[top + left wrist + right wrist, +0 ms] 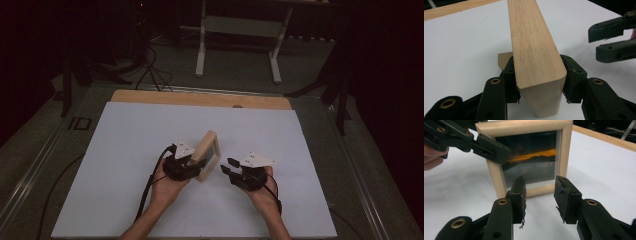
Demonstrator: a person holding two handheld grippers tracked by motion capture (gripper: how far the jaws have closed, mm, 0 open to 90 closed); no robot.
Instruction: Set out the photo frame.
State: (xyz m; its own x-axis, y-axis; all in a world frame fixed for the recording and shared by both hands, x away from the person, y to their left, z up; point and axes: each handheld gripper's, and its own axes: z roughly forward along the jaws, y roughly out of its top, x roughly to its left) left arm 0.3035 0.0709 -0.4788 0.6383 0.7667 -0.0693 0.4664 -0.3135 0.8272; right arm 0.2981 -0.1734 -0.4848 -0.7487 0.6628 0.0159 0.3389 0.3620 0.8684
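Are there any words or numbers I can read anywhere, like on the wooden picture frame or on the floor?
"ID": big pale letters on the dark floor mat left of the table.
Wooden picture frame: no writing; its glass shows only a dark picture with an orange streak.
Left hand-held gripper and right hand-held gripper: no labels readable.

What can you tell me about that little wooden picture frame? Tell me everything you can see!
The picture frame is small and square, made of pale, light-grained wood with rounded edges. Its dark glass pane reflects an orange streak. It stands upright on the white table sheet, and a small wooden piece pokes out behind it near the bottom. The left gripper clamps one side bar between its black pads. The right gripper faces the glass with open jaws, not touching it.
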